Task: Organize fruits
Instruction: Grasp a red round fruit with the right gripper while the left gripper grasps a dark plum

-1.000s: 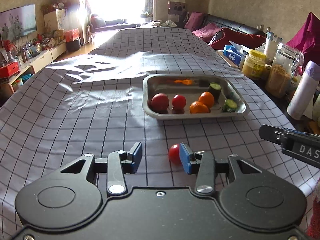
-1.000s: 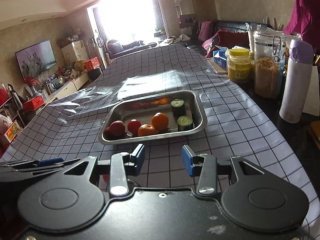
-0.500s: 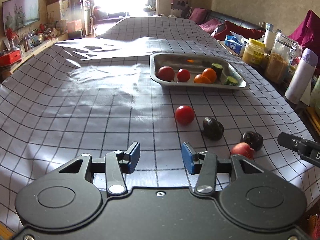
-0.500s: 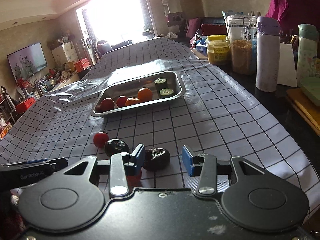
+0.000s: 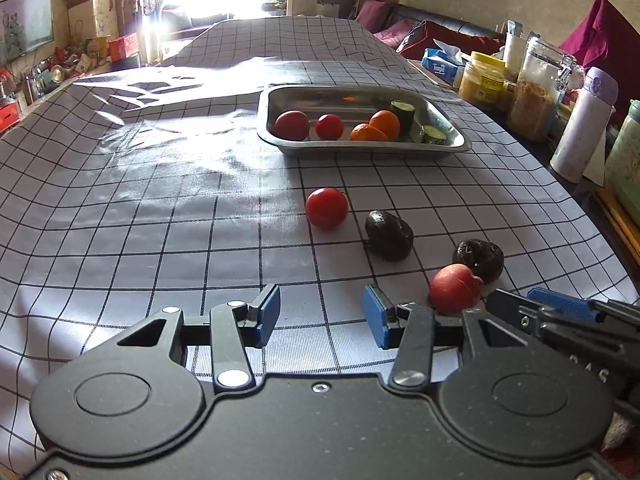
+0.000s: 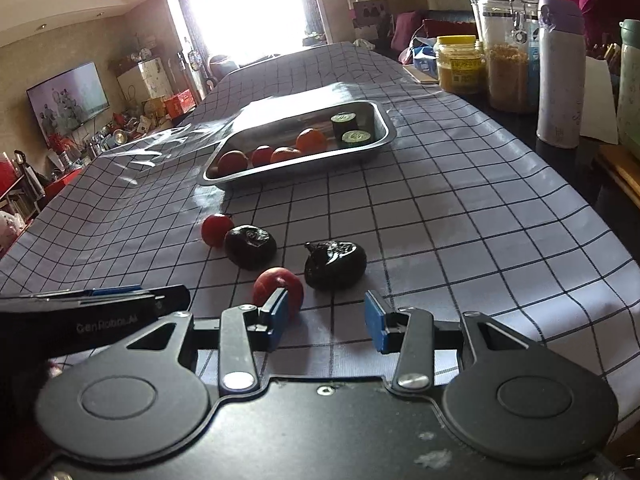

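On the checked tablecloth lie a red tomato (image 5: 327,207) (image 6: 216,229), two dark wrinkled fruits (image 5: 388,235) (image 5: 479,260) (image 6: 250,246) (image 6: 334,264) and a pinkish-red fruit (image 5: 455,288) (image 6: 278,287). Behind them a metal tray (image 5: 452,145) (image 6: 384,139) holds two red fruits, two oranges and cucumber pieces. My left gripper (image 5: 322,317) is open over bare cloth, short of the tomato. Just as empty, my right gripper (image 6: 326,315) is open, its left pad beside the pinkish fruit and the nearer dark fruit just ahead.
Jars (image 6: 457,63), a purple flask (image 6: 560,72) and a tissue pack (image 5: 442,65) stand along the table's right side. The right gripper's finger (image 5: 560,312) shows at the left wrist view's right edge. The left gripper (image 6: 92,312) reaches in from the right wrist view's left.
Both grippers have drawn back from the tray and dropped lower. The loose fruits on the cloth have come into view ahead of them. Neither jaw gap has visibly changed.
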`<action>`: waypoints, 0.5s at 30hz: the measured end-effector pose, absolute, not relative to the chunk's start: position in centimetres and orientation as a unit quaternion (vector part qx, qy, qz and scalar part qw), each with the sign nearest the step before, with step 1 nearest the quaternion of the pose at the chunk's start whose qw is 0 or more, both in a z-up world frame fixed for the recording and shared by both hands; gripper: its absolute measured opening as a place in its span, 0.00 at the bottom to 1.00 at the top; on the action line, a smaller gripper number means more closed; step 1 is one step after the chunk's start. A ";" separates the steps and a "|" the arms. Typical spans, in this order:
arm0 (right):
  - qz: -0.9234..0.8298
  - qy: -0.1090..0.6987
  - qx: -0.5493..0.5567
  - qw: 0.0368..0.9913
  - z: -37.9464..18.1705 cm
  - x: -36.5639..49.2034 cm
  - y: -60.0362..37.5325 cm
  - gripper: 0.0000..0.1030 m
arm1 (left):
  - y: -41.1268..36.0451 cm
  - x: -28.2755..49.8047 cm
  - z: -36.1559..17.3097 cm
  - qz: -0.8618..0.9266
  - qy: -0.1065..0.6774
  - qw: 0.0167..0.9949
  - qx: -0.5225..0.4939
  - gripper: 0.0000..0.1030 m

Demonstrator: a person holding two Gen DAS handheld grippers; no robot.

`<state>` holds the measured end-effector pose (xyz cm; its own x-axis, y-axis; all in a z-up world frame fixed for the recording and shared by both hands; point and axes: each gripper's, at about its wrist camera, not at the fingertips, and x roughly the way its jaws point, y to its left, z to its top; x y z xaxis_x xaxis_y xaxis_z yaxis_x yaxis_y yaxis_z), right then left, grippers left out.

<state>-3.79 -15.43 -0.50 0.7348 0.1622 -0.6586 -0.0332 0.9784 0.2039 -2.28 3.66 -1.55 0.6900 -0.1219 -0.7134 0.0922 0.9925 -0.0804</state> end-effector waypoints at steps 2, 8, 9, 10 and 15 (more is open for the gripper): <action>0.056 0.362 0.087 0.926 -0.7 -3.6 -15.0 0.43 | 3.8 -2.0 -1.7 -0.051 0.395 0.917 -0.019 0.53; 0.077 0.374 0.079 0.921 -1.1 -2.7 -13.6 0.43 | 4.6 -1.1 -1.9 -0.040 0.405 0.913 -0.028 0.53; 0.080 0.376 0.076 0.920 -1.1 -2.6 -13.4 0.43 | 4.7 -0.9 -1.9 -0.040 0.405 0.913 -0.029 0.53; 0.082 0.377 0.074 0.920 -1.2 -2.4 -13.2 0.43 | 4.7 -0.8 -1.8 -0.039 0.405 0.913 -0.030 0.53; 0.079 0.387 0.066 0.916 -1.6 -1.3 -12.3 0.43 | 4.9 -0.2 -1.5 -0.037 0.407 0.912 -0.031 0.53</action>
